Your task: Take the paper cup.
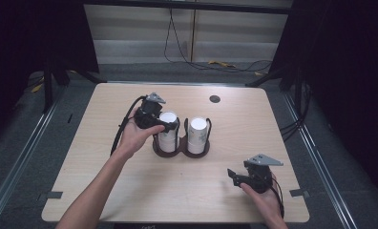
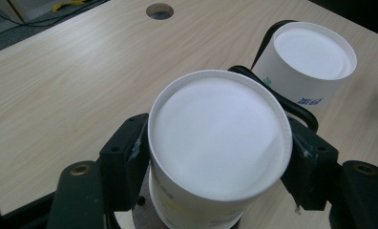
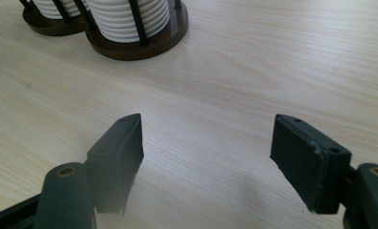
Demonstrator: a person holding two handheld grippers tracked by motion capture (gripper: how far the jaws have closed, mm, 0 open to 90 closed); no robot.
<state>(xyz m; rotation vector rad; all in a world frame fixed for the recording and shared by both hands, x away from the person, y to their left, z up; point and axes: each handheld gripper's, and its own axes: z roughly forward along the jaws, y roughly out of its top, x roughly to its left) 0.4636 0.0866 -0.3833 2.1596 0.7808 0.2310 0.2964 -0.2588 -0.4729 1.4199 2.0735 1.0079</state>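
Two stacks of white paper cups stand upside down in a dark two-well wire holder [image 1: 181,151] at the table's middle. My left gripper [image 1: 168,126] reaches in from the left, and its pads [image 2: 130,157] press on both sides of the left cup stack [image 2: 220,138] just under the top rim. The right cup stack [image 1: 197,129] [image 2: 311,52] stands untouched beside it. Near the front right of the table my right gripper [image 1: 233,176] [image 3: 206,143] rests low over bare wood, jaws open with nothing between them. The holder [image 3: 144,45] lies ahead of it.
A round cable hole [image 1: 215,99] [image 2: 159,10] sits in the wooden table [image 1: 106,181] behind the holder. Cables lie on the floor beyond the far edge, and dark stands flank the table.
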